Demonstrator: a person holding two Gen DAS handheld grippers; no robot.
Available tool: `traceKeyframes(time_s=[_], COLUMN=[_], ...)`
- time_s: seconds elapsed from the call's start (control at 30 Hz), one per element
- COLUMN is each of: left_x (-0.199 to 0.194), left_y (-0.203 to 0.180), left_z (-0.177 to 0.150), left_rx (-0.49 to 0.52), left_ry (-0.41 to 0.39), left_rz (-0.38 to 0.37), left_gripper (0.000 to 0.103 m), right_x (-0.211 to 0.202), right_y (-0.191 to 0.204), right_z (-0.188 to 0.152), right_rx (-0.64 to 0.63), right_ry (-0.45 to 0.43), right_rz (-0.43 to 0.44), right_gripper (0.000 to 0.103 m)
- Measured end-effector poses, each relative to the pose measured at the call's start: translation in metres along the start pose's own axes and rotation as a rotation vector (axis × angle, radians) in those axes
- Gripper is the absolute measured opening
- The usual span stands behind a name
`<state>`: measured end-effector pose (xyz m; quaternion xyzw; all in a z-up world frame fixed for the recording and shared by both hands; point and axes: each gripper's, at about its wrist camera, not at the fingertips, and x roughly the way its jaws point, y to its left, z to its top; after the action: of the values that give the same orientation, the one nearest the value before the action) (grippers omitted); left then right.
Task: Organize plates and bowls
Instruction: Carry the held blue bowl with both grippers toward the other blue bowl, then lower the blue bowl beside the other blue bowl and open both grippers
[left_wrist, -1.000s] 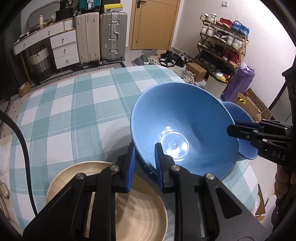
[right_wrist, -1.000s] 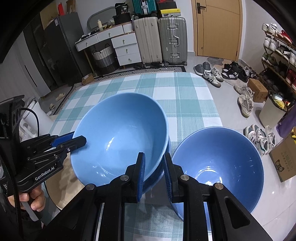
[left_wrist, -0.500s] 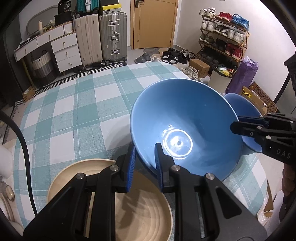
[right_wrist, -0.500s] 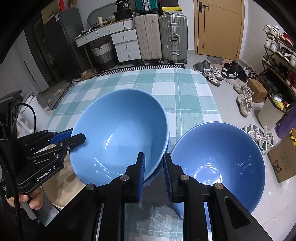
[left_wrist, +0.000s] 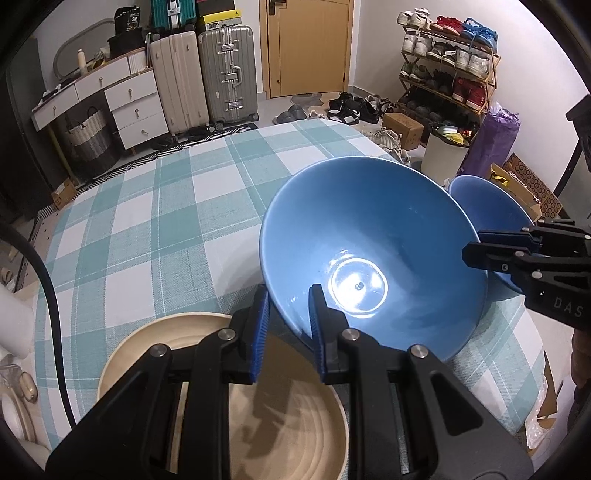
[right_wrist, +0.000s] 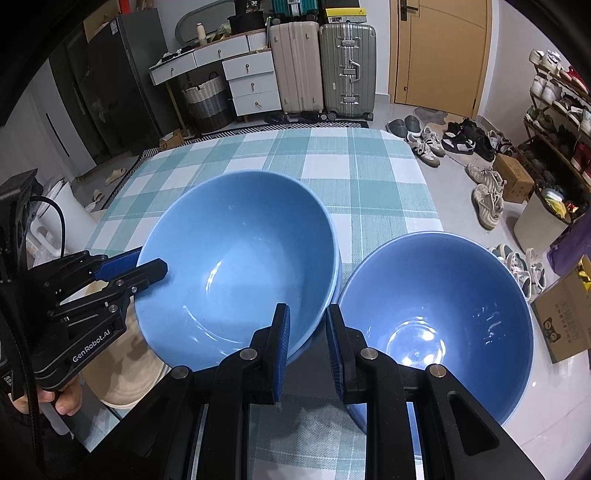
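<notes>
My left gripper is shut on the near rim of a large blue bowl, held tilted; in the right wrist view that bowl sits nested in another blue bowl whose rim shows beneath it. My right gripper straddles the nested bowls' right rim, its jaws slightly apart; whether they pinch it I cannot tell. A second blue bowl stands to the right on the table, also in the left wrist view. A beige wooden plate lies under my left gripper.
The table has a teal and white checked cloth. Its right edge drops to the floor with shoes and a cardboard box. Suitcases and drawers stand beyond the far edge.
The held blue bowl has shifted slightly away from me and to the right with my left gripper. The right gripper has barely moved.
</notes>
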<state>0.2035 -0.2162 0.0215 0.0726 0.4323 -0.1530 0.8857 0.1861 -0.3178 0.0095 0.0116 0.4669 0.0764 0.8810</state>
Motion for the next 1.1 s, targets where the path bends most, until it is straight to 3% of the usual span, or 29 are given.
traceKeyframes(time_s=[0.4, 0.73, 0.9, 1.03, 1.1], left_x=[0.001, 0.002, -0.005, -0.020, -0.027], left_y=[0.000, 0.006, 0.010, 0.012, 0.011], left_z=[-0.002, -0.001, -0.001, 0.002, 0.004], left_rx=[0.009, -0.024, -0.056, -0.081, -0.082], left_ry=[0.013, 0.040, 0.029, -0.009, -0.020], left_rz=[0.008, -0.038, -0.065, -0.107, -0.111], left_gripper=[0.018, 0.023, 0.047, 0.068, 0.085], right_x=[0.001, 0.000, -0.004, -0.017, -0.026], right_y=[-0.001, -0.001, -0.003, -0.008, -0.009], right_z=[-0.003, -0.003, -0.004, -0.004, -0.001], right_rx=[-0.004, -0.003, 0.005, 0.018, 0.023], right_ry=[0.004, 0.006, 0.000, -0.035, -0.052], right_rz=[-0.001, 0.003, 0.002, 0.030, 0.034], right_gripper=[0.021, 0.023, 0.025, 0.048, 0.055])
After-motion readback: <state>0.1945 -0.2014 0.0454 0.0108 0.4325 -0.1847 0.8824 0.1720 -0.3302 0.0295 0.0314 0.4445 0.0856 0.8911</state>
